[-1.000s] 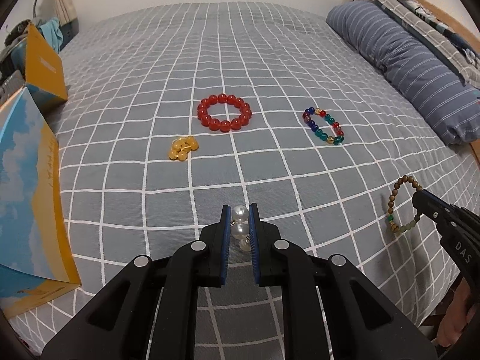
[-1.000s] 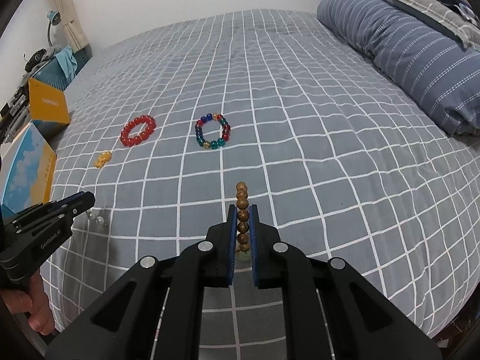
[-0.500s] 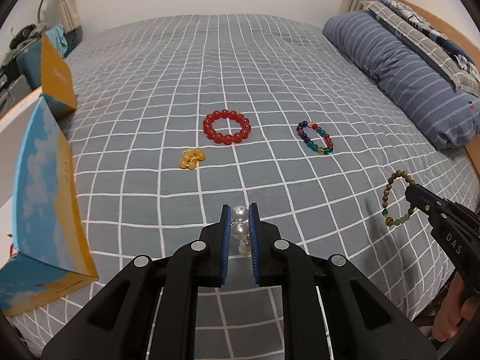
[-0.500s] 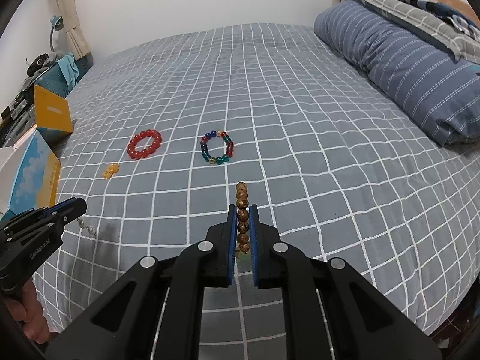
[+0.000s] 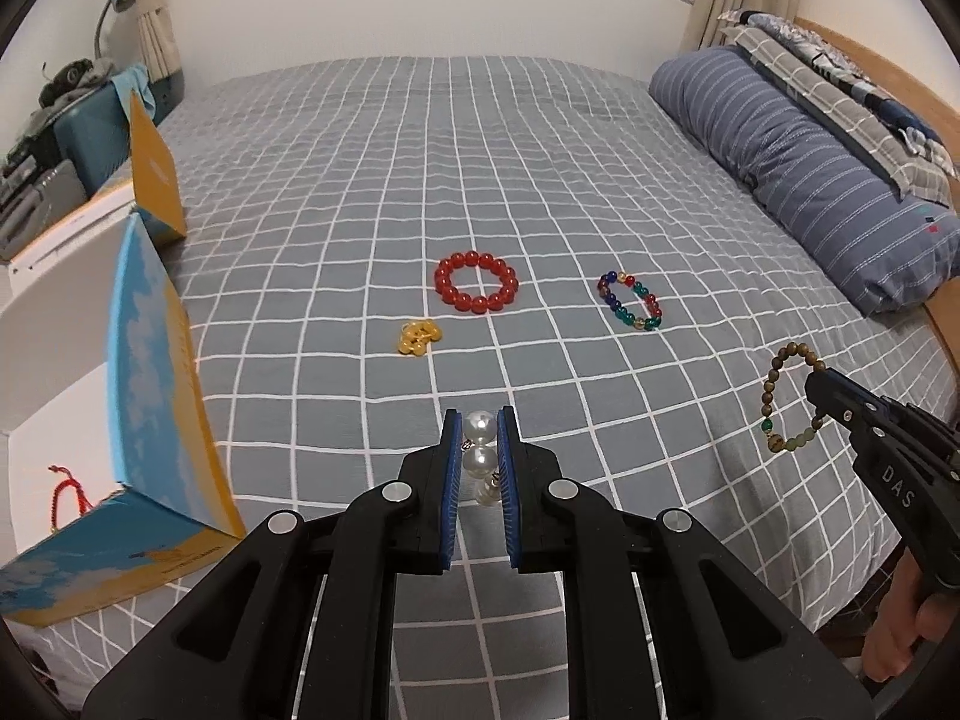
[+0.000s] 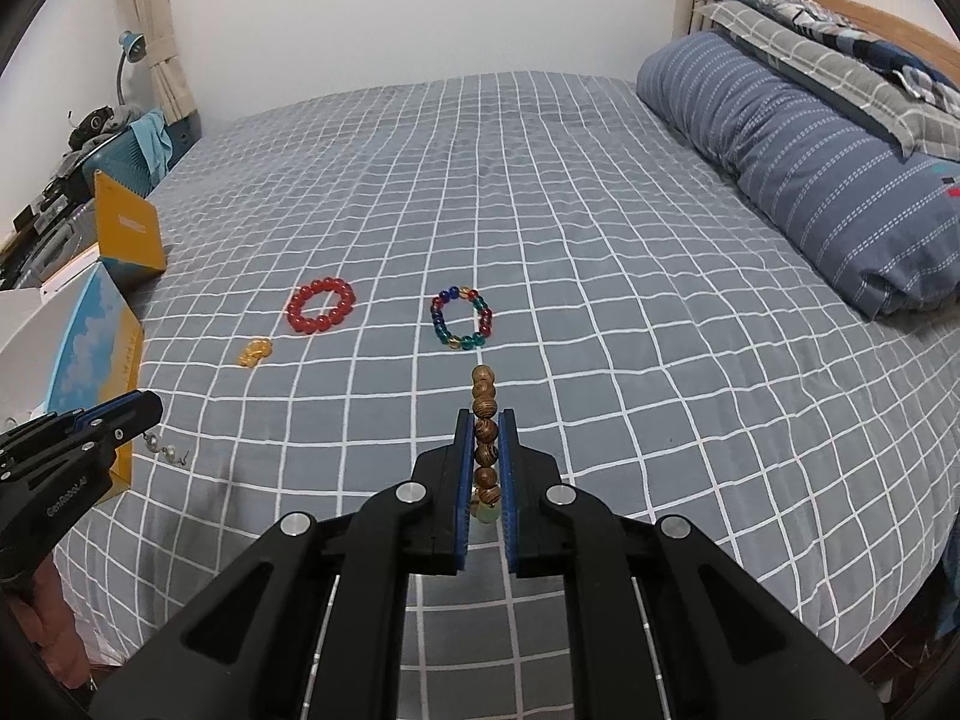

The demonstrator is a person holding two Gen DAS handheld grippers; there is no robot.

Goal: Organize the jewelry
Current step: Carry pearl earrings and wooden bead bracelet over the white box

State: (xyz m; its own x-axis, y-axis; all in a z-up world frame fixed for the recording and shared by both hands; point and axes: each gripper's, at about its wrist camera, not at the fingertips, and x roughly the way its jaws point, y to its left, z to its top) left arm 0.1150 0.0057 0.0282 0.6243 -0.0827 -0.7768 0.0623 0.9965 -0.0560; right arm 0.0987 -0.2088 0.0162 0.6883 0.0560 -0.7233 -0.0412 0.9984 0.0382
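Wooden bead bracelet [image 6: 485,420] is clamped edge-on in your right gripper [image 6: 485,420], loop pointing forward above the bed's [image 6: 600,240] near edge; your left gripper [image 5: 480,429] pinches pearl earrings [image 5: 479,444].

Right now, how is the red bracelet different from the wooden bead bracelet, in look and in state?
The red bracelet lies flat on the bedspread as an open ring; the wooden bead bracelet hangs in the air, pinched by the right gripper. The red bracelet has one glossy colour; the wooden bead bracelet is matt brown with a few green beads low down. The red beads look larger. Both are closed loops of round beads.
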